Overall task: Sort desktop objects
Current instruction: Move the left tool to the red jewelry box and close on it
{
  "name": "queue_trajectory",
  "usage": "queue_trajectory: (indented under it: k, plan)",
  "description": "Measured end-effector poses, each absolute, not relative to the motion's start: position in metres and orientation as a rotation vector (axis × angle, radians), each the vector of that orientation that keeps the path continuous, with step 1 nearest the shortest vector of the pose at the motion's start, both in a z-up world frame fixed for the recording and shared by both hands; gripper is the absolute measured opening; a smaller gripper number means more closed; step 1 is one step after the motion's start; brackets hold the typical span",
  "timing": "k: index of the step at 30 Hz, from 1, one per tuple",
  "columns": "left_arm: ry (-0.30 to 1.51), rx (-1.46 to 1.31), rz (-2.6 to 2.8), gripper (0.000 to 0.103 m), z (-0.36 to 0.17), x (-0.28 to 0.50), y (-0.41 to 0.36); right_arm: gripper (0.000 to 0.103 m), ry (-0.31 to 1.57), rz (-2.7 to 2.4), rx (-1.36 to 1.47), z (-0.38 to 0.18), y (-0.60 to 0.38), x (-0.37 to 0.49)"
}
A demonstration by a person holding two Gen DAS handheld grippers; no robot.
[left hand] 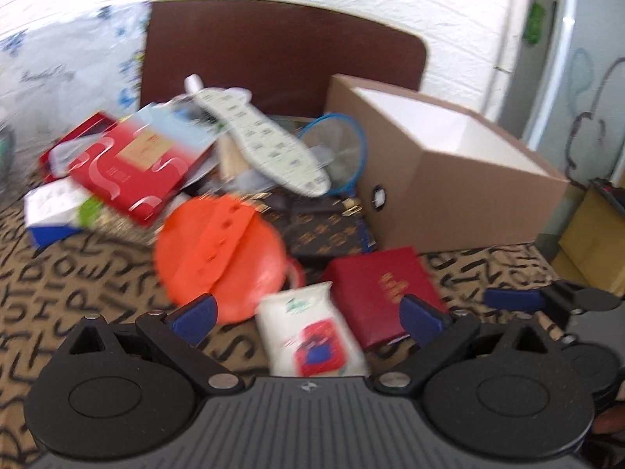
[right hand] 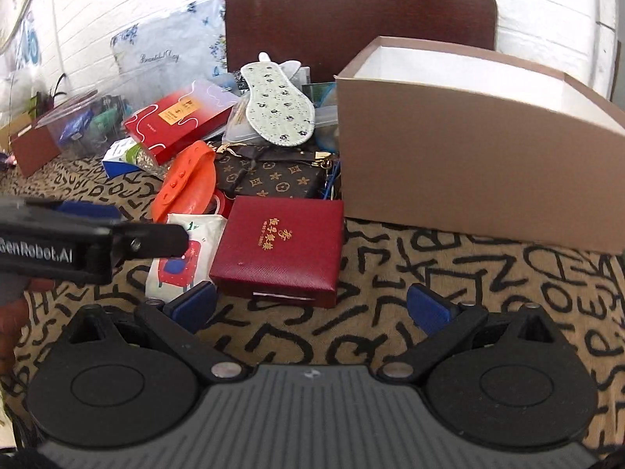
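A pile of objects lies on the patterned cloth: a dark red case (right hand: 279,244) with gold lettering, a white wipes pack (left hand: 312,336), an orange round lid (left hand: 220,258), a monogram brown pouch (right hand: 273,179), a patterned insole (right hand: 279,109) and a red flat box (right hand: 175,119). An open cardboard box (right hand: 480,148) stands to the right. My left gripper (left hand: 308,318) is open, with the wipes pack between its fingers. My right gripper (right hand: 310,306) is open and empty, just in front of the red case, which also shows in the left wrist view (left hand: 386,293).
A brown chair back (right hand: 359,19) stands behind the pile against a white brick wall. A blue-and-white small carton (right hand: 121,156) and a clear plastic case (right hand: 74,125) lie at the left. A blue-rimmed strainer (left hand: 336,152) sits beside the cardboard box (left hand: 441,172).
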State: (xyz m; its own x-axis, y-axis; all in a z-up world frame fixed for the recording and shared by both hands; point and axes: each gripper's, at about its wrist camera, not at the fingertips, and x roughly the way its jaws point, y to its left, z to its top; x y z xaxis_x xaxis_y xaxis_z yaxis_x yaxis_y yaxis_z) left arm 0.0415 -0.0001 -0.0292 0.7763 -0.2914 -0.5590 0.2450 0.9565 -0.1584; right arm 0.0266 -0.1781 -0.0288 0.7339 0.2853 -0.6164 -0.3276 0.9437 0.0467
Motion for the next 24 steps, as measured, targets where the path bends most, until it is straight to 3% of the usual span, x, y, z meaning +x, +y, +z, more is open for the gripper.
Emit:
queue_trajectory:
  k: [6,8,13,15,19,24]
  plan:
    - [0.581,-0.022,-0.377,0.101,-0.025,0.067,-0.025,0.101,0.679,0.343,-0.080,-0.034,-0.180,0.031]
    - [0.602,-0.015,-0.391,0.095,-0.027,0.079,-0.031,0.100,0.686,0.347,-0.082,-0.036,-0.179,0.032]
    - [0.665,-0.025,-0.439,0.092,-0.037,0.102,-0.038,0.099,0.707,0.356,-0.080,-0.041,-0.179,0.035]
    - [0.684,-0.028,-0.450,0.089,-0.040,0.108,-0.040,0.081,0.722,0.364,-0.080,-0.043,-0.179,0.037]
    - [0.733,-0.032,-0.495,0.079,-0.044,0.111,-0.043,0.080,0.735,0.371,-0.085,-0.047,-0.177,0.041]
    - [0.731,-0.013,-0.498,0.076,-0.043,0.104,-0.046,0.074,0.732,0.340,-0.060,-0.047,-0.187,0.042]
